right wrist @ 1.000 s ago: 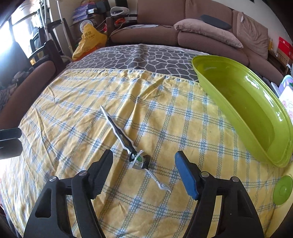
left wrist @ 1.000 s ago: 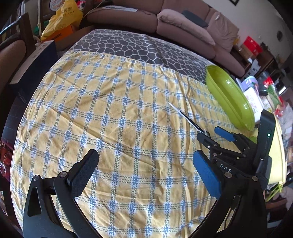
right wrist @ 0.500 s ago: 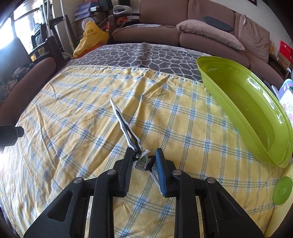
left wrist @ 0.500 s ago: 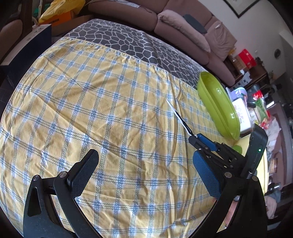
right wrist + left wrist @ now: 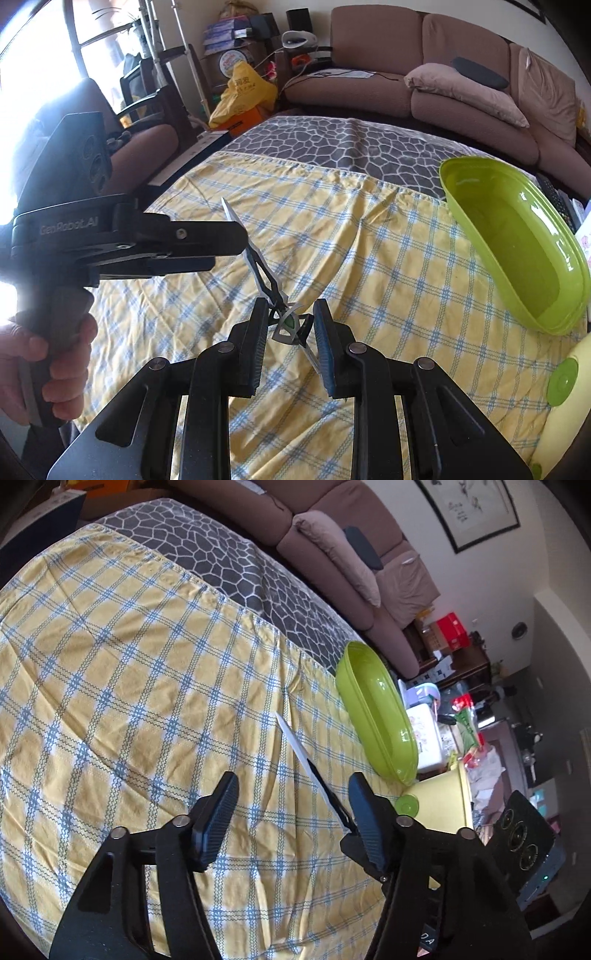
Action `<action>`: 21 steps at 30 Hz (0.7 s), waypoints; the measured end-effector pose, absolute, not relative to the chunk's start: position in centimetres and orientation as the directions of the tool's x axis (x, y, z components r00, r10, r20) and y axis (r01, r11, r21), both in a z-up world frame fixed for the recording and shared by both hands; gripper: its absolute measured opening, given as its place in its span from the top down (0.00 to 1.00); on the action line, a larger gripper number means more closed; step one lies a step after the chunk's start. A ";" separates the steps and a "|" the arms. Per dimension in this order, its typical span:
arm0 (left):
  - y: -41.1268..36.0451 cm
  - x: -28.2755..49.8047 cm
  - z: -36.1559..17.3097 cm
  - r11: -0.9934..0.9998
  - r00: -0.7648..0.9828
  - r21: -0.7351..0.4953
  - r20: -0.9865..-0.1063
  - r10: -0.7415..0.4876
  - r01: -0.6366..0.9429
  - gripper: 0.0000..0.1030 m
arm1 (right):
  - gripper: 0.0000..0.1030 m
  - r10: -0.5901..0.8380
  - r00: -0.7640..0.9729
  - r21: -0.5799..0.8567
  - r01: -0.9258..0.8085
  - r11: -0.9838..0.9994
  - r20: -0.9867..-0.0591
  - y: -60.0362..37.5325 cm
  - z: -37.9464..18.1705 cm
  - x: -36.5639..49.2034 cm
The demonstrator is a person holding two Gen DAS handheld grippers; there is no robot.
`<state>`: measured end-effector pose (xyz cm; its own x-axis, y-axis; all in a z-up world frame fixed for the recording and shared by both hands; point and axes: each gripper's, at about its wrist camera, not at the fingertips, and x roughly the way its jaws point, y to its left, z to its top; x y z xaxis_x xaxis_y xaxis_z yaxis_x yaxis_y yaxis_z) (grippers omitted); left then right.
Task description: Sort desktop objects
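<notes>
A toy sword (image 5: 258,258) with a silver-black blade and a green-gemmed guard is held in my right gripper (image 5: 289,326), which is shut on its guard and has it lifted above the yellow checked tablecloth (image 5: 388,280). The blade points away from me. In the left wrist view the blade (image 5: 306,760) runs up to the left from the right gripper behind my own finger (image 5: 365,823). My left gripper (image 5: 290,812) is open and empty, just left of the blade; it also shows in the right wrist view (image 5: 221,236), beside the blade's tip. A green oval basin (image 5: 517,243) stands at the right.
A green lid (image 5: 561,376) lies on a pale yellow surface at the table's right edge. A grey patterned cloth (image 5: 351,144) covers the far table end, with a brown sofa (image 5: 424,62) behind. Chairs (image 5: 140,122) stand at the left. Clutter (image 5: 428,734) sits beyond the basin.
My right gripper closed on the sword's guard and lifted it off the cloth. My left gripper moved right toward the blade and narrowed somewhat, staying open.
</notes>
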<state>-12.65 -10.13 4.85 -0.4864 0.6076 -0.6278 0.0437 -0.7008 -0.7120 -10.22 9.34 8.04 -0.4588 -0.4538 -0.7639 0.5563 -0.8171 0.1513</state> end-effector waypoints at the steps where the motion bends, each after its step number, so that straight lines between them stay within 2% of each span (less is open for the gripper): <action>1: -10.0 -12.7 4.9 -0.694 -0.487 -0.719 -0.621 0.615 0.040 0.67 | 0.76 -0.467 -0.447 0.167 0.562 -0.810 -0.763 9.5 8.1 -10.0; 2: -9.9 -12.7 4.9 -0.690 -0.489 -0.723 -0.614 0.619 0.035 0.76 | 0.76 -0.480 -0.435 0.183 0.567 -0.803 -0.761 9.6 8.1 -9.8; 5: -9.6 -12.6 5.4 -0.679 -0.503 -0.734 -0.594 0.628 0.019 0.89 | 0.76 -0.488 -0.425 0.190 0.573 -0.797 -0.763 9.8 8.5 -9.2; 15: -5.5 -13.5 9.1 -0.623 -0.469 -0.775 -0.515 0.717 -0.102 0.93 | 0.76 -0.479 -0.452 0.197 0.539 -0.819 -0.753 13.1 10.7 -8.4; 21: 2.9 -15.7 15.1 -0.617 -0.408 -0.737 -0.492 0.769 -0.275 0.93 | 0.76 -0.450 -0.534 0.219 0.440 -0.871 -0.716 19.1 14.2 -8.8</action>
<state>-15.69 2.93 15.14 -0.4076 0.7695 -0.4917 -0.2750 -0.6169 -0.7375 -8.82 19.05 14.17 -0.5336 -0.4497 -0.7163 0.4398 -0.8709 0.2192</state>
